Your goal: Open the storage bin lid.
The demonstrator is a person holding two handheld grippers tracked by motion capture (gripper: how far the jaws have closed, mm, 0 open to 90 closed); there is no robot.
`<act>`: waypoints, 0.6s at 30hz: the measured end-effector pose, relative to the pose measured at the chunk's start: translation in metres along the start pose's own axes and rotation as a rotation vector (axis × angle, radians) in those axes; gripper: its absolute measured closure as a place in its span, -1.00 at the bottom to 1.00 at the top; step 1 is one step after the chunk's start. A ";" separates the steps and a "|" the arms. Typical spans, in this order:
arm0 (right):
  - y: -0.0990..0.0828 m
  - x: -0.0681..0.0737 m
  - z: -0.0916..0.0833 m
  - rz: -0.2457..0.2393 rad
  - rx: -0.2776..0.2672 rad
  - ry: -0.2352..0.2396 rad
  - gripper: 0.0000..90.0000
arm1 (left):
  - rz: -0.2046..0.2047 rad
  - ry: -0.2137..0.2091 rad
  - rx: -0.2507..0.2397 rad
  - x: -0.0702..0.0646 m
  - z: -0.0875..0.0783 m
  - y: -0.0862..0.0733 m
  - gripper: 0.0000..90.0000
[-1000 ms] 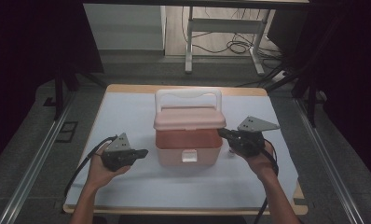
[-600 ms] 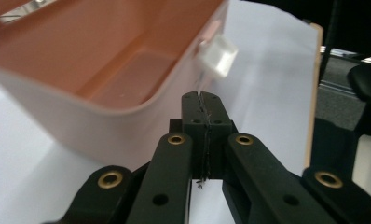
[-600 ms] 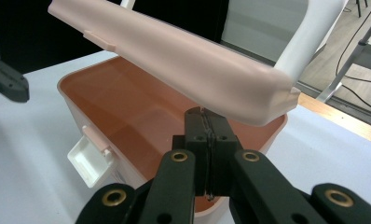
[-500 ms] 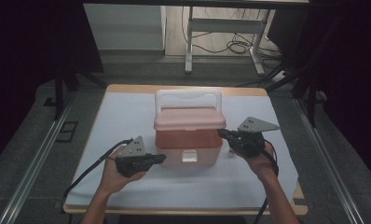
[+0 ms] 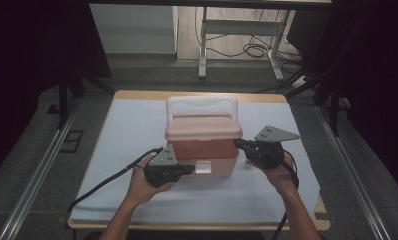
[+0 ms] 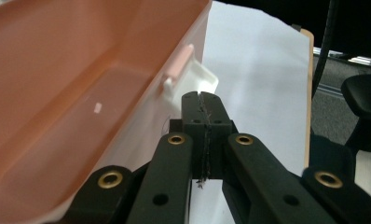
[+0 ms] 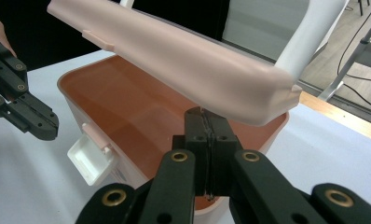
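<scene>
Pink plastic storage box [image 5: 202, 150] upright at centre of white-covered table. Pale pink lid [image 7: 174, 60] raised clear of rim on near side. White carry handle [image 5: 202, 102] upright behind. White latch [image 6: 197, 81] on front wall, open.

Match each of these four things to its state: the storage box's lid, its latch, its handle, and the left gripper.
1 lid
2 latch
3 handle
4 left gripper

A jaws shut, nothing held
B white, standing up at the back
C pink, lifted off the box rim
D white, flipped open at the front

Pairs: 1-C, 2-D, 3-B, 4-A
</scene>
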State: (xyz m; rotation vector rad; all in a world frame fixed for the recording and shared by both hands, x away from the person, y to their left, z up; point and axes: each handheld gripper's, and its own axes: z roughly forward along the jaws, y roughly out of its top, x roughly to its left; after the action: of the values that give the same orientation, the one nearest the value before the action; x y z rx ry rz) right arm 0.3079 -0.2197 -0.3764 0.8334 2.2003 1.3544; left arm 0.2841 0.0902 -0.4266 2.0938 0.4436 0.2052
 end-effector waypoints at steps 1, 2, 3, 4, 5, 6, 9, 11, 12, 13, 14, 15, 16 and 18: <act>0.000 0.000 0.000 0.001 -0.001 0.000 0.98 | 0.002 -0.004 -0.004 -0.001 0.001 0.001 1.00; -0.001 0.000 0.000 0.003 -0.001 0.000 0.98 | 0.003 -0.001 -0.005 -0.001 0.003 0.002 1.00; -0.001 -0.001 0.000 0.003 -0.002 -0.001 0.98 | 0.003 0.000 -0.004 -0.001 0.004 0.003 1.00; -0.001 -0.001 0.000 0.004 -0.002 0.000 0.98 | 0.000 0.001 -0.003 -0.001 0.006 0.005 1.00; -0.001 -0.001 0.000 0.005 -0.001 0.001 0.98 | 0.000 0.001 -0.002 -0.001 0.008 0.006 1.00; -0.001 -0.001 0.000 0.003 -0.001 0.000 0.98 | 0.001 0.000 -0.001 -0.001 0.010 0.007 1.00; -0.001 0.000 0.000 0.002 -0.001 0.000 0.98 | -0.004 0.001 -0.010 -0.001 0.015 0.010 1.00; -0.001 -0.001 0.000 0.003 -0.001 0.001 0.98 | -0.011 -0.014 -0.019 -0.001 0.019 0.011 1.00; -0.001 -0.001 0.000 0.004 -0.001 0.002 0.98 | -0.007 -0.009 -0.014 -0.002 0.022 0.012 1.00; -0.001 -0.001 0.000 0.005 -0.001 0.002 0.98 | -0.002 -0.003 -0.004 -0.002 0.024 0.012 1.00; -0.001 -0.001 0.000 0.005 0.000 0.003 0.98 | 0.001 0.004 0.008 -0.002 0.027 0.013 1.00; -0.001 -0.001 0.000 0.004 0.000 0.002 0.98 | 0.002 0.008 0.014 -0.002 0.029 0.013 1.00; -0.001 -0.001 0.000 0.003 0.001 0.001 0.98 | -0.003 0.006 0.015 -0.001 0.031 0.012 1.00; -0.001 -0.001 0.000 0.002 0.003 0.001 0.98 | -0.003 0.014 0.028 0.000 0.033 0.011 1.00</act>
State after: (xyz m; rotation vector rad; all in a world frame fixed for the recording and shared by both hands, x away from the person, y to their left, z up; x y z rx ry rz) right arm 0.3082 -0.2204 -0.3770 0.8368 2.2035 1.3527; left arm 0.2967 0.0589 -0.4345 2.1196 0.4609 0.2132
